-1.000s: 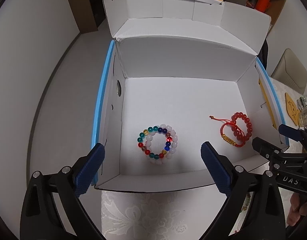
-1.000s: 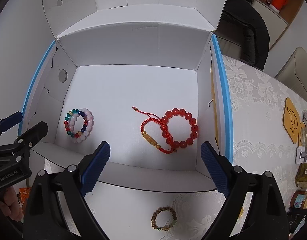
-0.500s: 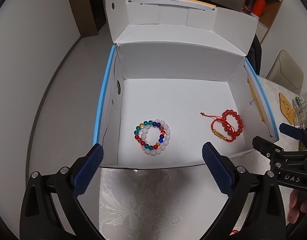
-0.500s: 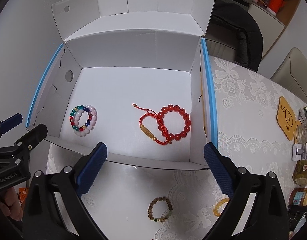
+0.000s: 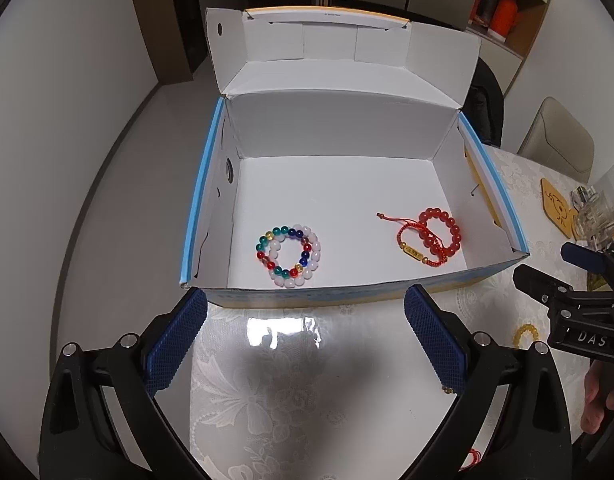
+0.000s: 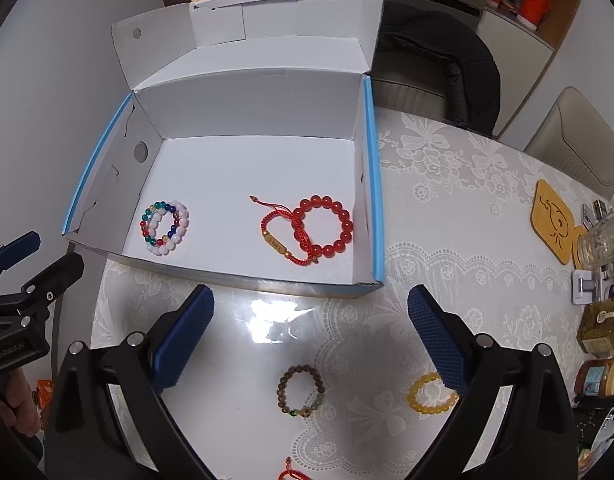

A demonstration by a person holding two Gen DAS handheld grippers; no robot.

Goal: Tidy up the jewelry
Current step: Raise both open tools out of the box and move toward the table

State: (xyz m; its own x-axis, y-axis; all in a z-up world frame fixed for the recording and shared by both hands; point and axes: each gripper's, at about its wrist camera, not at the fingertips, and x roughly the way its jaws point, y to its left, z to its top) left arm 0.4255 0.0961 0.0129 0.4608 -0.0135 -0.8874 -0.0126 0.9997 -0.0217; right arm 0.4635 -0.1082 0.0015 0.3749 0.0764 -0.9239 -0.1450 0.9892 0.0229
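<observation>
An open white box (image 5: 495,188) (image 6: 373,184) with blue edges stands on the table. In it lie a multicolour and white bead bracelet (image 5: 287,255) (image 6: 164,227), a red bead bracelet (image 5: 447,229) (image 6: 339,210) and a red cord bracelet (image 5: 414,250) (image 6: 281,238). On the table before the box lie a brown bead bracelet (image 6: 301,396), a yellow bead bracelet (image 6: 429,398) (image 5: 525,334) and a red cord piece (image 6: 291,473). My left gripper (image 5: 305,344) and right gripper (image 6: 311,338) are open and empty, above the table in front of the box.
A lace tablecloth (image 6: 447,208) covers the table. A wooden coaster (image 6: 555,220), a glass jar (image 6: 601,236) and food jars (image 6: 599,360) stand at the right. A dark chair (image 6: 439,68) is behind the box.
Both grippers have pulled back and up from the box, so more table shows in front. The brown and yellow bracelets have come into fuller view. Nothing was gripped.
</observation>
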